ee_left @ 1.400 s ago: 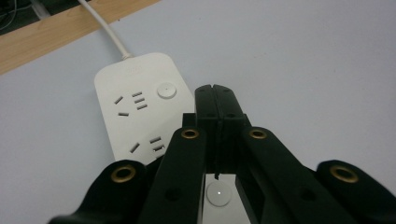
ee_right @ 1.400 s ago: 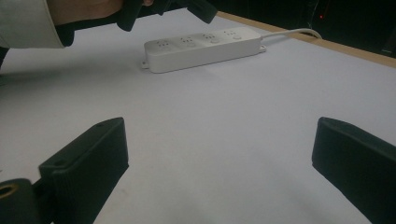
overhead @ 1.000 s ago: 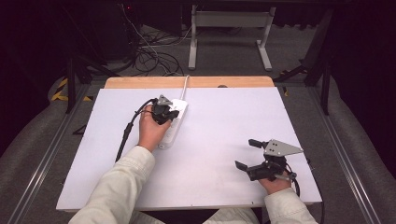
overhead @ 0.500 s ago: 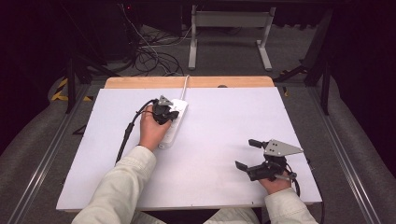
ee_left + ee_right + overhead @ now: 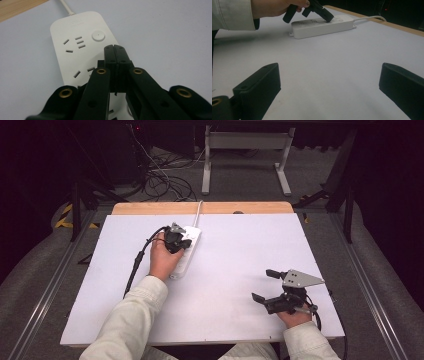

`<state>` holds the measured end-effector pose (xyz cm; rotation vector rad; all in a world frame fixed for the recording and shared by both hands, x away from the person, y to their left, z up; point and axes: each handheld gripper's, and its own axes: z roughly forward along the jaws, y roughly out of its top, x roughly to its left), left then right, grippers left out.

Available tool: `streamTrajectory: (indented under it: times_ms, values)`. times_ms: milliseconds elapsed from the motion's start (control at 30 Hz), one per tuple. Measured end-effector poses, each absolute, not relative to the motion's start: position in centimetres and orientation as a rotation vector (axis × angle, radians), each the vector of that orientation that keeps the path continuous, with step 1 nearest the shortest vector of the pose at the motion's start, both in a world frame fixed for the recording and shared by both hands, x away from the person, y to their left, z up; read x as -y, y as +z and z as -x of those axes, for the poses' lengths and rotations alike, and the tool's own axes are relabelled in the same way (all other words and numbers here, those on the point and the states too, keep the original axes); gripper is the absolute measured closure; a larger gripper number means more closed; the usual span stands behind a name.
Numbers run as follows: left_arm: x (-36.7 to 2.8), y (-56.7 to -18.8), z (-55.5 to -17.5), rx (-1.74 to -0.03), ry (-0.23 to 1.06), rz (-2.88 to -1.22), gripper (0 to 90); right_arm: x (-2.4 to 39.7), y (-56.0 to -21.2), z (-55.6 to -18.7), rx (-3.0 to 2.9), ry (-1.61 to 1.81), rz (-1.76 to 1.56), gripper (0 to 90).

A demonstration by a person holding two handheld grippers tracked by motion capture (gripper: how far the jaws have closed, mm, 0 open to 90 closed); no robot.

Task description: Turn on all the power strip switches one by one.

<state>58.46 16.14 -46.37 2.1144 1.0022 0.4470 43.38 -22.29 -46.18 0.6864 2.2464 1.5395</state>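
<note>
Power strip (image 5: 186,251) near table far edge; left gripper (image 5: 115,50) jaws closed above.

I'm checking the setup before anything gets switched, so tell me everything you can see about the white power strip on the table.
The power strip is a long white plastic bar with rounded corners, lying flat on the white table toward its far left. Its top shows several socket slot groups and a round white button near the cord end. A white cord leaves its far end over the wooden table edge. The shut left gripper points down at its top, just short of the button; contact is unclear.
</note>
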Motion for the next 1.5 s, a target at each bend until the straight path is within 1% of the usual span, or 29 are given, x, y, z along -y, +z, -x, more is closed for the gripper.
streamTrajectory:
  times_ms: [233,300,433,500,533,600,700,733,767,867,1200,1500]
  values:
    - [-15.8,-46.3,-58.3,-1.006,0.489,-2.134,90.0,22.2,-46.2,-43.4,-2.25,1.54,-0.687,4.2]
    - [-15.7,-46.4,-58.3,-1.011,0.481,-2.134,90.0,22.2,-46.2,-43.4,-2.25,1.54,-0.686,4.2]
    - [-15.4,-46.4,-58.2,-0.997,0.518,-2.151,90.0,22.2,-46.3,-43.4,-2.254,1.538,-0.685,4.2]
    - [-15.5,-46.4,-58.2,-1.0,0.512,-2.149,90.0,22.1,-46.3,-43.4,-2.256,1.538,-0.683,4.2]
    - [-15.5,-45.9,-58.3,-1.001,0.537,-2.162,90.0,22.2,-46.3,-43.4,-2.255,1.537,-0.684,4.2]
    - [-15.4,-45.5,-58.3,-0.99,0.539,-2.156,90.0,22.2,-46.3,-43.4,-2.254,1.539,-0.687,4.2]
    - [-15.3,-44.2,-58.4,-0.948,0.501,-2.09,90.0,22.2,-46.3,-43.5,-2.254,1.539,-0.692,4.2]
    - [-15.1,-43.9,-58.5,-0.94,0.485,-2.091,90.0,22.2,-46.3,-43.5,-2.255,1.535,-0.692,4.2]
    - [-15.0,-43.6,-58.6,-0.927,0.5,-2.098,90.0,22.2,-46.3,-43.6,-2.256,1.534,-0.694,4.1]
    - [-14.9,-43.2,-58.9,-0.927,0.492,-2.088,90.0,22.2,-46.3,-43.5,-2.257,1.537,-0.693,4.2]
    - [-15.2,-44.3,-60.5,-0.97,0.463,-2.074,90.0,22.2,-46.4,-43.5,-2.261,1.538,-0.7,4.2]
    - [-15.0,-45.6,-61.7,-0.997,0.468,-2.076,90.0,22.4,-46.4,-43.5,-2.256,1.551,-0.706,4.2]
